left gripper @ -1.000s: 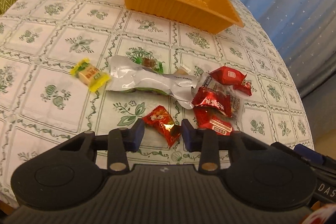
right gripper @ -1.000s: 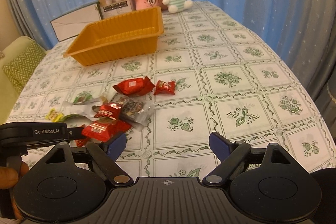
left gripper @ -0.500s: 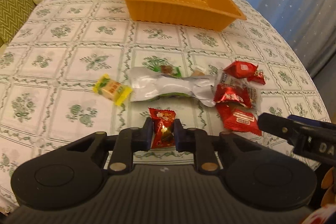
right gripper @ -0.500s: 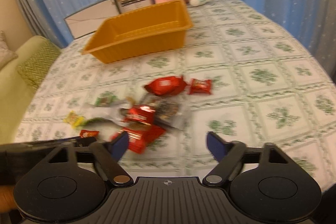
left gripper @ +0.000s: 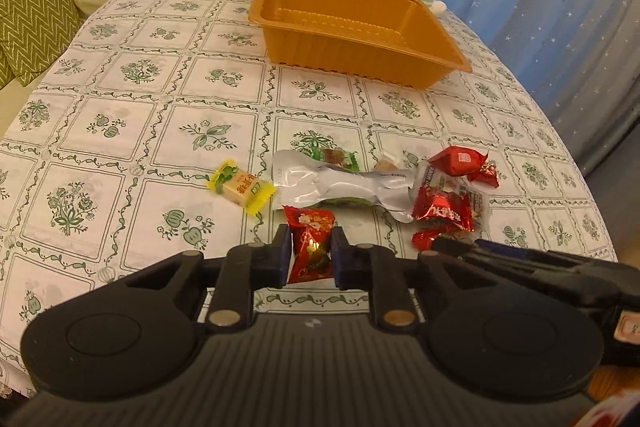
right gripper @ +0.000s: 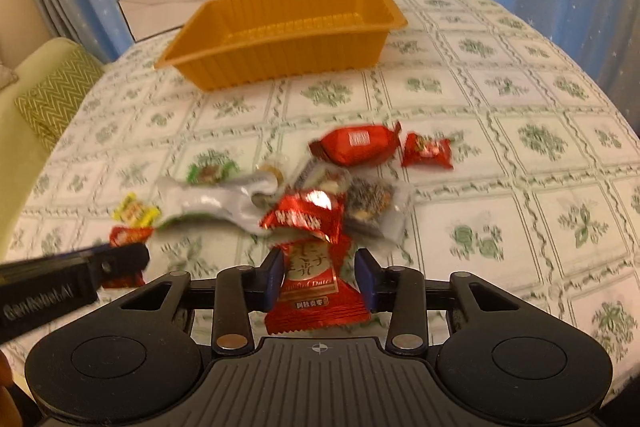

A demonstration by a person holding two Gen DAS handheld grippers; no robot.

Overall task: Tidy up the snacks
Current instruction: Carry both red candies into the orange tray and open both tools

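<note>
The left gripper (left gripper: 310, 257) is now closed on a small red candy (left gripper: 310, 245); a second ago its jaws stood apart around this candy, so the grasp is new, and the candy looks raised a little off the tablecloth (left gripper: 132, 131). The right gripper (right gripper: 319, 279) has just been closing its jaws around a red date candy (right gripper: 316, 291). The blue pads are just beside the wrapper's two sides, but I cannot tell if they press it already, so I judge this grasp as not finished. The other snacks, a yellow candy (left gripper: 242, 189), a silver pouch (left gripper: 344, 183) and several red wrapped candies (right gripper: 354, 146), lie together at about 12 o'clock from both grippers. The orange tray (left gripper: 360, 35) stands farther at 12 o'clock, well apart from the pile, and it looks empty. In my judgement the sorting is only at its beginning: one candy is ready to travel to the tray.
</note>
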